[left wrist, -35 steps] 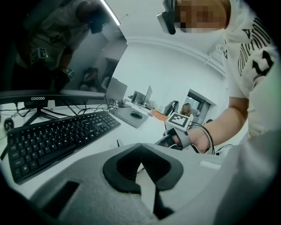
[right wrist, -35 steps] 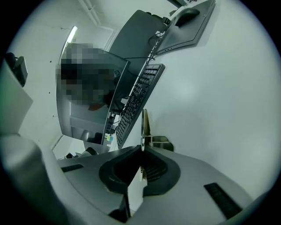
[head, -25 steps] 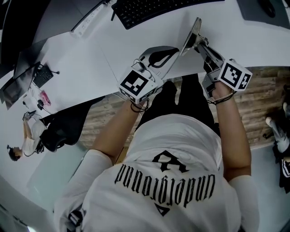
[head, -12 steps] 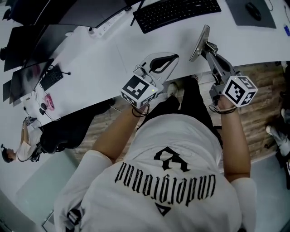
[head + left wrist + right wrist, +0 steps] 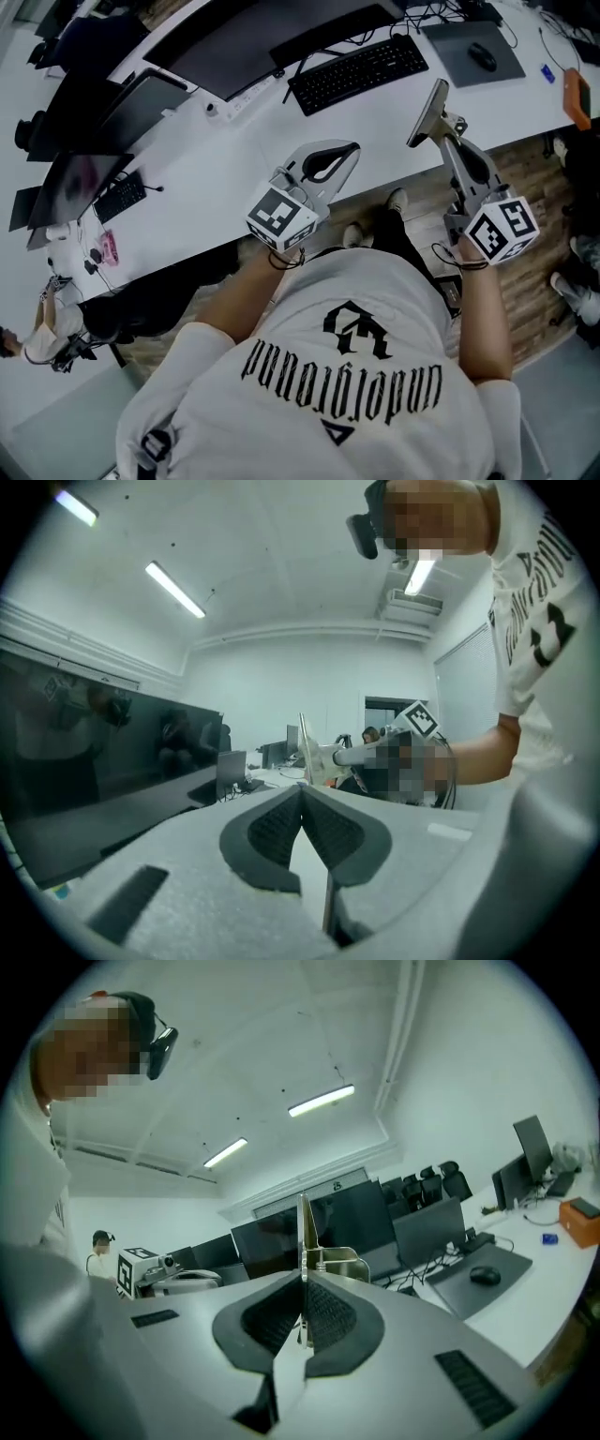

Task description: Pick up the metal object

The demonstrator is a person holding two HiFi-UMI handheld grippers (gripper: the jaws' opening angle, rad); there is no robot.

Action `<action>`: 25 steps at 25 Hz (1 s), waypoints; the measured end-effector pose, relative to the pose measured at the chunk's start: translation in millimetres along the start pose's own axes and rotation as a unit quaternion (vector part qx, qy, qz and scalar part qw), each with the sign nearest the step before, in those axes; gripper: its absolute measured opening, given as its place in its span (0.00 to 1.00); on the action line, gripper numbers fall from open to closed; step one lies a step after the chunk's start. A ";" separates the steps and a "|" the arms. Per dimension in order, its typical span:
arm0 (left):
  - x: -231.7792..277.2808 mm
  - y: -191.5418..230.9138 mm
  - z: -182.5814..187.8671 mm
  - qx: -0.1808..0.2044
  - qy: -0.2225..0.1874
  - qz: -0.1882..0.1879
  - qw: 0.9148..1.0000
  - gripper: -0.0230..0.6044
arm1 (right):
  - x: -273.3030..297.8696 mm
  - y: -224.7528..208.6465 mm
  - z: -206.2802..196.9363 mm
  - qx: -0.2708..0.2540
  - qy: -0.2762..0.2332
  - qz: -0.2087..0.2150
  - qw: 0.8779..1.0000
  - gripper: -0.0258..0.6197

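While the left gripper (image 5: 353,150) hangs with nothing in it, its dark ribbed pads (image 5: 274,832) pressed flat against each other, the task's thing is out beyond its fingertips and off to their right. The flat silvery metal plate (image 5: 428,111) is already pinched by the right gripper (image 5: 446,122). So the right hand is the one that has it, and the left stands well apart from it (near enough to see the plate past its own tips, not near enough to touch).

In the right gripper view the jaws are clenched on the plate, which shows edge-on as a thin line running straight up from between the pads (image 5: 330,1316). A small bent bracket sits on its right face, just above the fingertips. Its long axis runs crosswise to the fingers, not along them, and most of its length stands above the grip. I judge it top-heavy in the hold and apt to swivel if swung fast.

Below and ahead of the fingers lies the white desk (image 5: 216,169); the plate appears clear of it, over the near edge. A black keyboard (image 5: 361,70) sits ahead and left of the right fingertips, and a grey mouse mat (image 5: 455,47) ahead and right. Upward and back toward the person the room is open.
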State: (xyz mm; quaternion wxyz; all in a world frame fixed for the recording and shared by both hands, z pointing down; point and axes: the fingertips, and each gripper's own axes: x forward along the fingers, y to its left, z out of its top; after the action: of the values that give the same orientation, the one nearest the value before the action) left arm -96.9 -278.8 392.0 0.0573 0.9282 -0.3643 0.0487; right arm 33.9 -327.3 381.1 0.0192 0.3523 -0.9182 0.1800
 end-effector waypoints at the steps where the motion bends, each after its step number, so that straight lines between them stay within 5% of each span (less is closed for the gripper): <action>1: -5.1 -1.7 10.6 0.008 -0.007 -0.002 1.000 0.06 | -5.1 7.7 10.7 -0.013 -0.010 -0.001 1.000 0.06; 8: -26.8 -11.4 61.5 0.038 -0.050 -0.002 0.998 0.06 | -35.3 35.3 51.0 -0.065 -0.055 -0.017 0.996 0.06; 25: -68.4 -58.5 72.7 0.009 -0.067 0.012 0.998 0.06 | -105.7 90.3 61.6 -0.126 -0.067 -0.008 0.990 0.06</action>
State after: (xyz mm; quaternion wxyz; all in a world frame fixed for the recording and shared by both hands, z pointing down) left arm -103.3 -200.6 306.9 0.0241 0.9255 -0.3779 -0.0101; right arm 59.9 -218.8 277.8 0.0037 0.3660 -0.9298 0.0387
